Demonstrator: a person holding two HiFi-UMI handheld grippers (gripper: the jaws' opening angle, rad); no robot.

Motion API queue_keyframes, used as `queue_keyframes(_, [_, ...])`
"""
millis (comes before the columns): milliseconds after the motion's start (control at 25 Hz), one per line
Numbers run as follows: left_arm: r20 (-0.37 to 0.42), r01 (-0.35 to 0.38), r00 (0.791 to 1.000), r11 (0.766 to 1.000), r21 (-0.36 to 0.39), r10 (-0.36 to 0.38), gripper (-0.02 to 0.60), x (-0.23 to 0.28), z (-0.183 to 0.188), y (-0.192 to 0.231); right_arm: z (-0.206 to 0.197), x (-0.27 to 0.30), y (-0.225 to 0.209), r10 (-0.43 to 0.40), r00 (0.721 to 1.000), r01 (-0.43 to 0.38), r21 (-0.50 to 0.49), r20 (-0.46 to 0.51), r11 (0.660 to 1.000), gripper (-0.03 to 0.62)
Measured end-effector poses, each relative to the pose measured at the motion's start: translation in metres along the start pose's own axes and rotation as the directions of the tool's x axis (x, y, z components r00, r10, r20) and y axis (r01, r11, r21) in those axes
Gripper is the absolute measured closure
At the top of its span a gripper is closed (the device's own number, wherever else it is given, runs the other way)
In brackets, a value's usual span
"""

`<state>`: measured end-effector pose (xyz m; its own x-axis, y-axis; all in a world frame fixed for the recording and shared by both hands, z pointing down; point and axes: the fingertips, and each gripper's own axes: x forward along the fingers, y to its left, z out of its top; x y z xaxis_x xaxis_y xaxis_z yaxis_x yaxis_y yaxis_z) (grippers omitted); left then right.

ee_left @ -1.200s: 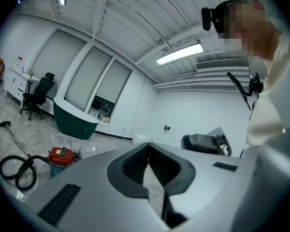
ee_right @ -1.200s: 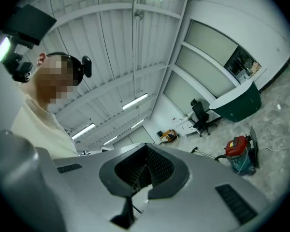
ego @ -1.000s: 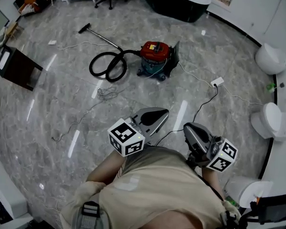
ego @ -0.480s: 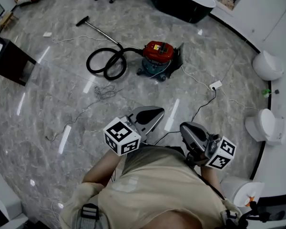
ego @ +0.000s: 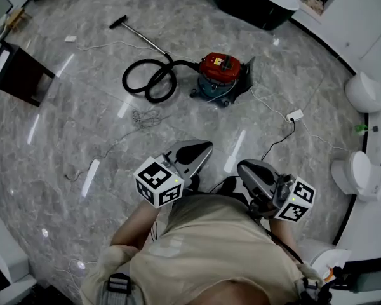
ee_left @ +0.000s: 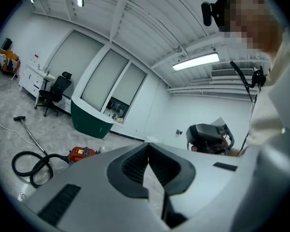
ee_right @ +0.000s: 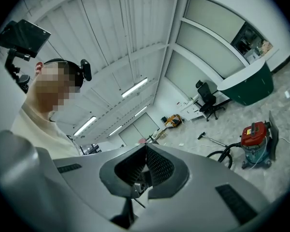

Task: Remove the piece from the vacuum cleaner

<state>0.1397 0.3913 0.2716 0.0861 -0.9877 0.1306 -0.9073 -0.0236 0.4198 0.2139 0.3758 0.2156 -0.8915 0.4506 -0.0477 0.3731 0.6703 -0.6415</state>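
Observation:
The red vacuum cleaner [ego: 220,68] stands on the marble floor far ahead of me. Its black hose [ego: 150,81] lies coiled to its left, and a wand runs from it to a floor nozzle [ego: 119,22]. My left gripper [ego: 205,147] and right gripper [ego: 244,168] are held close to my body, well short of the vacuum. Both are shut with nothing between the jaws. The left gripper view shows its gripper [ee_left: 147,145] with the vacuum [ee_left: 80,153] and hose [ee_left: 30,164] beyond it. The right gripper view shows its gripper [ee_right: 145,147] and the vacuum [ee_right: 254,137] at the right.
A dark box [ego: 18,74] stands at the left. A white power strip [ego: 294,115] and loose cables [ego: 143,117] lie on the floor between me and the vacuum. White round fixtures [ego: 364,91] line the right wall. A dark green counter [ego: 257,4] is at the back.
Only the head view has shifted a little. Both grippers stay shut near my body, and the vacuum, hose and wand lie where they were.

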Motion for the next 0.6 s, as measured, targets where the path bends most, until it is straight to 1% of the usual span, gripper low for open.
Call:
queue_keyframes(120, [-0.008,-0.022,1.0,1.0,0.0,0.022,0.577,0.01,0.003,0.0,0.007,-0.007,-0.006,0.016,1.0,-0.016,0.013,0.006,1.0,0.594])
queue_keyframes(240, [-0.019,-0.041,0.999,0.999,0.001,0.041,0.577,0.031,0.006,-0.005,0.016,-0.023,-0.014,0.029,0.999,-0.029,0.014,0.019,0.999,0.592])
queue_keyframes(440, [-0.069,-0.012,0.997,0.999,0.052,0.016,0.577,0.086,0.007,-0.037,0.042,-0.074,-0.039,0.018,0.995,-0.022,0.031,0.102,0.999,0.592])
queue_keyframes(600, [-0.097,0.014,0.995,0.996,0.084,-0.006,0.577,0.139,0.008,-0.074,0.067,-0.127,-0.062,0.005,0.987,-0.011,0.034,0.161,0.999,0.592])
